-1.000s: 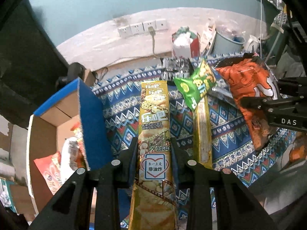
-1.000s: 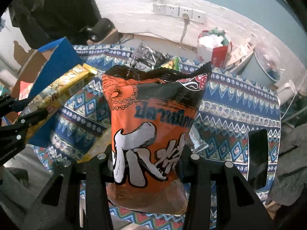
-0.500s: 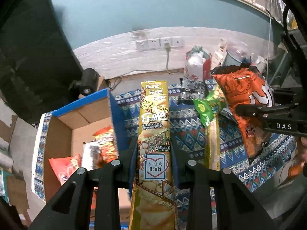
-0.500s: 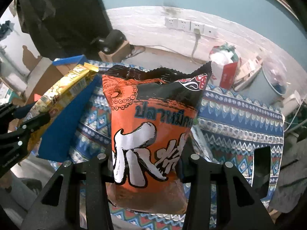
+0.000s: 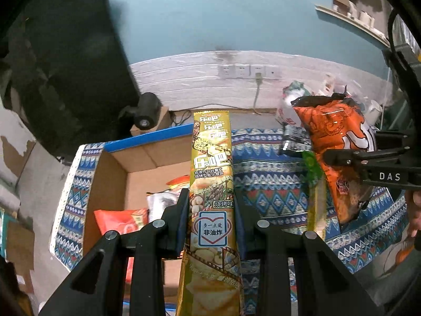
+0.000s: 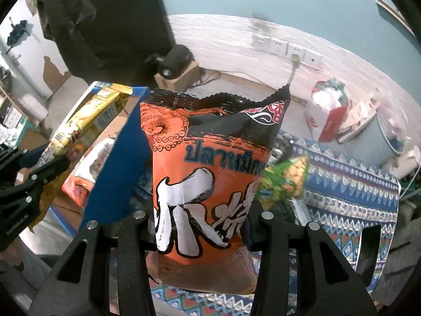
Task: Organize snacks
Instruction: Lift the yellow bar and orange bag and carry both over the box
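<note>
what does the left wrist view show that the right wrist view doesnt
Only the left wrist view shows the left gripper from behind, its fingers clamped on the long yellow snack pack, and the deep inside of the cardboard box.

Only the right wrist view shows the right gripper from behind and the printed front of the orange squid snack bag it grips.

Both show both held snacks, the box, the green snack bag, the patterned cloth and the wall sockets.

We see dim, cool indoor light in both views, heavy fisheye bending with black corners, and motion blur smearing the green snack packet (image 6: 285, 181); the foil bags carry faint glare.
</note>
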The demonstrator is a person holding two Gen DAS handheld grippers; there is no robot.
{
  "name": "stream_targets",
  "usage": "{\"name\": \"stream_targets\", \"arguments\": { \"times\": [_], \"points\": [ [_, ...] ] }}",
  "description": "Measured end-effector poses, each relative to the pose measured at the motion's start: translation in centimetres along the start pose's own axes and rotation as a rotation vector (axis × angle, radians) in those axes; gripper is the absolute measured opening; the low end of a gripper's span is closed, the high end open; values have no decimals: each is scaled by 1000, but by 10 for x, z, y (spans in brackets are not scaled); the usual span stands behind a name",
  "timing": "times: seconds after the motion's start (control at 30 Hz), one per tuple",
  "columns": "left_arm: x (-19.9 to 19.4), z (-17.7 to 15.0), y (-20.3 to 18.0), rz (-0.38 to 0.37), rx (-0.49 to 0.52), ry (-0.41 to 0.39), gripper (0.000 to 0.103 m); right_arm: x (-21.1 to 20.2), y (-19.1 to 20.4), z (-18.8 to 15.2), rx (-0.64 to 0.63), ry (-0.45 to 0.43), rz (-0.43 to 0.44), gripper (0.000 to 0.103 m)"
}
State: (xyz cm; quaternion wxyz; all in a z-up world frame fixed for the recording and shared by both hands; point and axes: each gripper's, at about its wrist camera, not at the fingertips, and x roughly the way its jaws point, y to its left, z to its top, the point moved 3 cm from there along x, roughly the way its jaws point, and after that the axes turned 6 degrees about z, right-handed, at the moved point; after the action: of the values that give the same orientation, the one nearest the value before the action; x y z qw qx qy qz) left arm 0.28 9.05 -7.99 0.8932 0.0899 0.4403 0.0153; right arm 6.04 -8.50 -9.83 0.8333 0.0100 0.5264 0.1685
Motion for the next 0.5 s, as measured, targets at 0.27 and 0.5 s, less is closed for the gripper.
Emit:
{"name": "stream_targets", "arguments": {
  "times": [0.27, 0.5],
  "points": [
    [8, -7, 48, 49, -71, 8, 31, 21, 37, 23, -53, 18, 37, 43],
    [22, -19, 86, 76, -139, 38, 31, 41, 71, 43, -82, 33, 73, 43]
  ]
}}
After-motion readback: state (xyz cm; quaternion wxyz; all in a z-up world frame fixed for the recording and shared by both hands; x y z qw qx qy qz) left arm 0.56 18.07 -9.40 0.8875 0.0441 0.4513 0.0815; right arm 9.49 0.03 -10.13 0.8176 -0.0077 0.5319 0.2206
